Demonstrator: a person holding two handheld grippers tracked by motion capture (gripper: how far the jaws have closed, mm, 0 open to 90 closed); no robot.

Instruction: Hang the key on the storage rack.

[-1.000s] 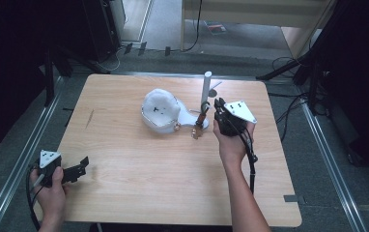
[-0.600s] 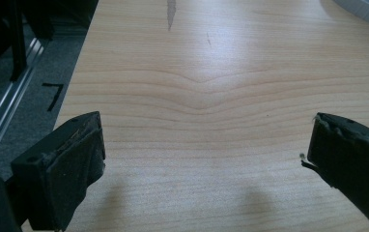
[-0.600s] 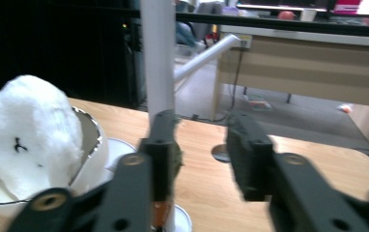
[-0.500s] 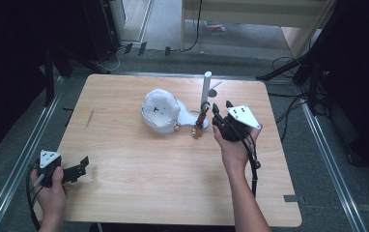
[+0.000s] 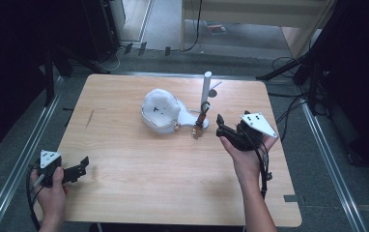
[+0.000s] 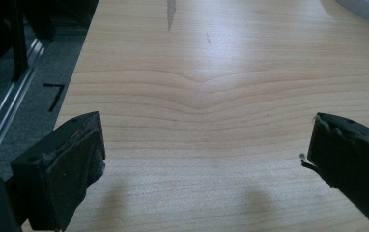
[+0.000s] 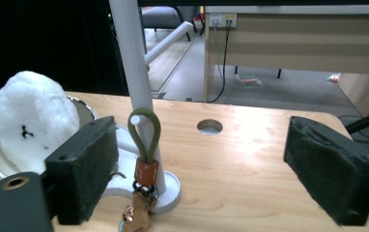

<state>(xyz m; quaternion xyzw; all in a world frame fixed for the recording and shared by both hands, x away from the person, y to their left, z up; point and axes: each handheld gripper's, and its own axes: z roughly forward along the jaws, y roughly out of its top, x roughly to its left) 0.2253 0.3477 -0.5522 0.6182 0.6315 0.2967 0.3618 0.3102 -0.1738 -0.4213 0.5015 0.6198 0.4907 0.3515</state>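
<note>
A white post stand rises near the table's middle. From a small peg on the post hangs a key ring by its olive loop, with a brown tag and keys below. My right gripper is just right of the stand, apart from it. Its jaws have just been opening and now stand wide, open, with nothing between the pads. My left gripper rests low at the table's near left corner, open over bare wood.
A white fluffy lump sits in a pale dish left of the stand, also ahead-left in the right gripper view. A round hole pierces the wooden table behind the post. Metal rails run along both sides.
My right gripper has drawn back to the right, away from the key ring, and its jaws have spread apart. The key ring stays hanging on the post. The left hand has kept still.
</note>
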